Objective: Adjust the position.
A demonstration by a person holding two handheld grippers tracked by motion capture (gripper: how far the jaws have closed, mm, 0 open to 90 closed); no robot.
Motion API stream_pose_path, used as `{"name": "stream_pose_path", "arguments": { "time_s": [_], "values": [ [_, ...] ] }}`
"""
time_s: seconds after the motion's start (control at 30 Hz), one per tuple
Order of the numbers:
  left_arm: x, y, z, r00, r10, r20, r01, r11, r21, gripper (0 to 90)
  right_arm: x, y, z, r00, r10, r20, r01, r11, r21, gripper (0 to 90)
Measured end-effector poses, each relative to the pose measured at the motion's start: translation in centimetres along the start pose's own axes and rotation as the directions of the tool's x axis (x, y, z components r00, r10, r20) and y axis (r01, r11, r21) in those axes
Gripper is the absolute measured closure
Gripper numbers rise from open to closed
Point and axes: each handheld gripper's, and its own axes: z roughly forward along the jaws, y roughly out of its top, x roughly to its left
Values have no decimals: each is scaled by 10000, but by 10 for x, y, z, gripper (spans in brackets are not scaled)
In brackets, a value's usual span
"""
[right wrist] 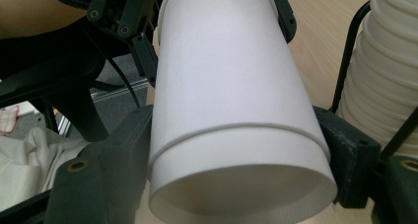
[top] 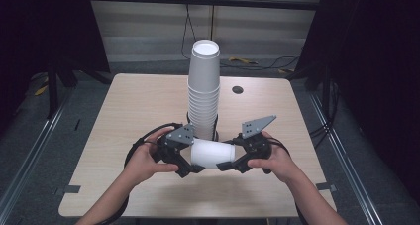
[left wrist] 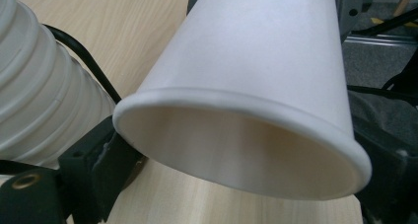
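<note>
Cup (top: pixel 213 154) held sideways, near the stack (top: pixel 203 93): left tongs (top: pixel 190 166) clamp its rim end, right tongs (top: pixel 225 166) its base. Probably separating nested cups; next, pull apart.

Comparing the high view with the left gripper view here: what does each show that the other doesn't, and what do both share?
High view alone: the whole table, both hands, the right claw at the cup's narrow end, and the stack's open top.

Left gripper view alone: the paper cup's open mouth and inside wall, close up.

Both: the white paper cup lying sideways beside the tall cup stack, over the wooden tabletop.
</note>
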Motion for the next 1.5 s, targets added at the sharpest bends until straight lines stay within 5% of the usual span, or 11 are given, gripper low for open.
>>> {"name": "stream_pose_path", "arguments": {
  "time_s": [0.9, 1.5],
  "values": [
    [1, -1, -2, 9996, -31, 267, 30, 10000, 43, 118, -2, -3, 1, 9995, -31, -299, 25, 9998, -215, 250],
    [-1, -1, -7, 9996, 118, 275, -132, 9987, 502, 143, -2, -1, 6, 9998, -36, -204, 34, 9999, -119, 224]
  ]
}}
